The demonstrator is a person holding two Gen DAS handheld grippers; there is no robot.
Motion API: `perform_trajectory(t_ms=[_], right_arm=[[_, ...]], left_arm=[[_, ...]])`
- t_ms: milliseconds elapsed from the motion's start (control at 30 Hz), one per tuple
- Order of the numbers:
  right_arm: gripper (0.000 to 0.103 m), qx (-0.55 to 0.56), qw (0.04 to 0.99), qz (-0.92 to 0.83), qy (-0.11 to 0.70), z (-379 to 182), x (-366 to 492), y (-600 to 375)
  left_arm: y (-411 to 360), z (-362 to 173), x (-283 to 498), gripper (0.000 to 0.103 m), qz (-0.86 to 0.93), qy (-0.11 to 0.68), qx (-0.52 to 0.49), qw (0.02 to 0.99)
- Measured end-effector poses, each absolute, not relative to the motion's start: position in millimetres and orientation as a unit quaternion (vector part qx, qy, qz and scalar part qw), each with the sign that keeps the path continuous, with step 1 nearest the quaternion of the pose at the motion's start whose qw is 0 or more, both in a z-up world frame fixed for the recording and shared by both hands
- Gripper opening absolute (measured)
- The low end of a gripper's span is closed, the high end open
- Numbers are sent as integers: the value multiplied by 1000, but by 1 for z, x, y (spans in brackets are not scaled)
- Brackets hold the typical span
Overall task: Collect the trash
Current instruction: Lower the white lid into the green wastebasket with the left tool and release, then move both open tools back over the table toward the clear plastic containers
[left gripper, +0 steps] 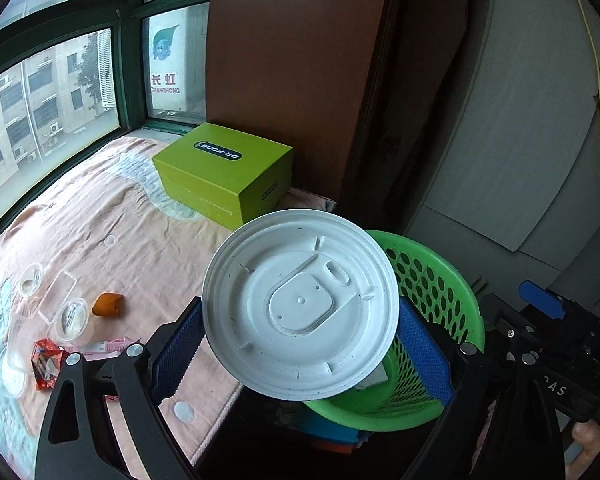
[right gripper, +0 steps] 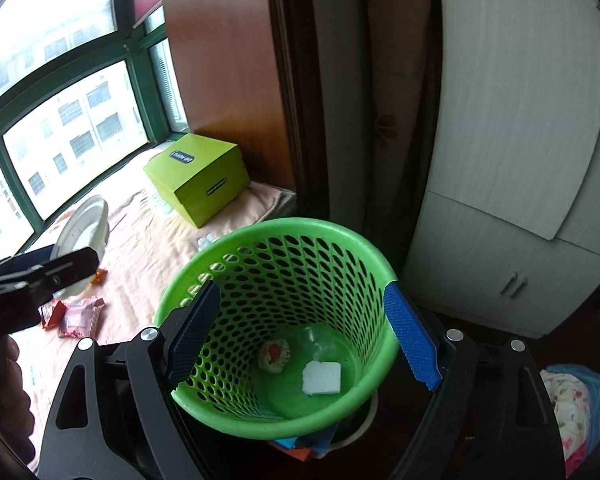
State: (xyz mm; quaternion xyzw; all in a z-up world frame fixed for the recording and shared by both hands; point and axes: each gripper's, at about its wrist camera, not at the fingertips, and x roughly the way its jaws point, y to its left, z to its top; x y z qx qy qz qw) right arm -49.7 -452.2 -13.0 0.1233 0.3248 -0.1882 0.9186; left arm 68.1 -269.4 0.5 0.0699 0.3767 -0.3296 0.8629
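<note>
Currently, left gripper (left gripper: 300, 344): clamped on white lid (left gripper: 300, 304), beside bin (right gripper: 276, 320);
Right gripper (right gripper: 304, 336): jaws spread, empty, over bin.

Green basket (right gripper: 276, 256) (perforated), white lid (left gripper: 300, 304)

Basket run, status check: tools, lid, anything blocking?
Left tool shut on white lid, beside green basket. Right tool open, empty, over the basket. Nothing blocking.

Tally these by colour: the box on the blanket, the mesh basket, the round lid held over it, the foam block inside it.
Green: 2 (box, basket)
White: 2 (lid, foam block)
Total: 4
</note>
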Motion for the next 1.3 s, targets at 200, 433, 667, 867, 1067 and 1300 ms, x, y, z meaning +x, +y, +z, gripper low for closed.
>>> perform_trajectory(t_ms=[200,433,667,867,1067,1300], right_arm=[[83,136,916,-198,322,-14,-56,-462],[83,143,915,-204,318,-14,-61,-469],[83,142,917,-196,316,-13,-59,-466],[83,137,920,-188,315,-11,-57,-462],[83,135,922,-180,316,-10,-53,-456],[83,126,925,-160,321,-9,-42,-442]], left_arm=[[-291,-5,62,90,-347,382,82,853],[-304,-10,60,92,-365,391,80,841],[-302,-12,59,93,-373,393,71,838],[-295,-6,59,93,-368,386,65,843],[-280,-3,61,93,-356,384,59,850],[-246,-3,71,93,-320,387,44,864]])
